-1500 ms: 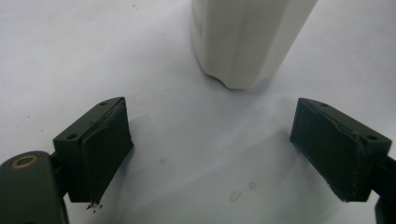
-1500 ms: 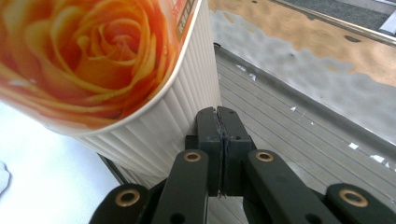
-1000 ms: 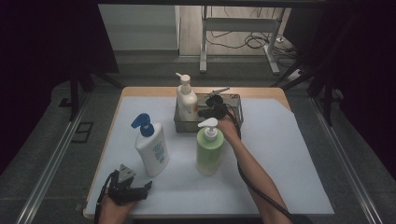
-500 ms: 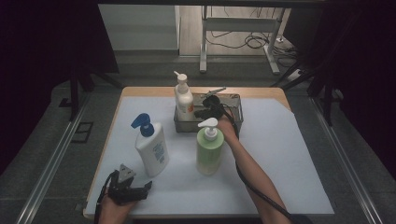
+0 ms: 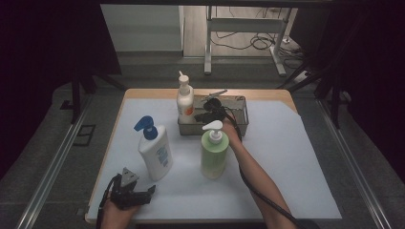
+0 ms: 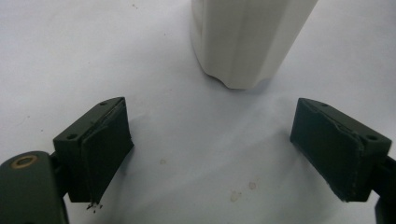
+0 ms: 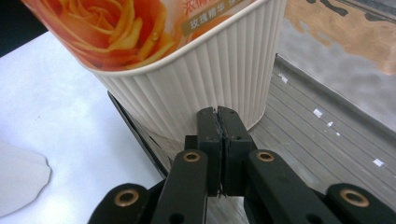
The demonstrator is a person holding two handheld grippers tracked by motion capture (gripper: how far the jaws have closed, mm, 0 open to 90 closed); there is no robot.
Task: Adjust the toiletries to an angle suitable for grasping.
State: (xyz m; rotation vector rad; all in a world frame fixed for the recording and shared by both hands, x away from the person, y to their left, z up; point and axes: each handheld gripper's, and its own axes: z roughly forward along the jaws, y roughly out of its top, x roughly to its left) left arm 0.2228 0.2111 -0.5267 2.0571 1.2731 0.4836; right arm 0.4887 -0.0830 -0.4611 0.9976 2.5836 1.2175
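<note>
The right gripper [image 5: 208, 110] reached into the metal tray [image 5: 242, 114] at the far side of the white sheet [image 5: 286, 157], its jaws pressed together on nothing, with the ribbed base of the rose-labelled pump bottle [image 7: 196, 70] standing just ahead of their tips at the tray's left end. The left gripper [image 6: 219, 154] lay at the near edge of the sheet with its jaws spread wide. The white bottle with the blue pump [image 5: 154, 149] stood just beyond its tips, and the green bottle [image 5: 213, 151] stood between the two grippers.
</note>
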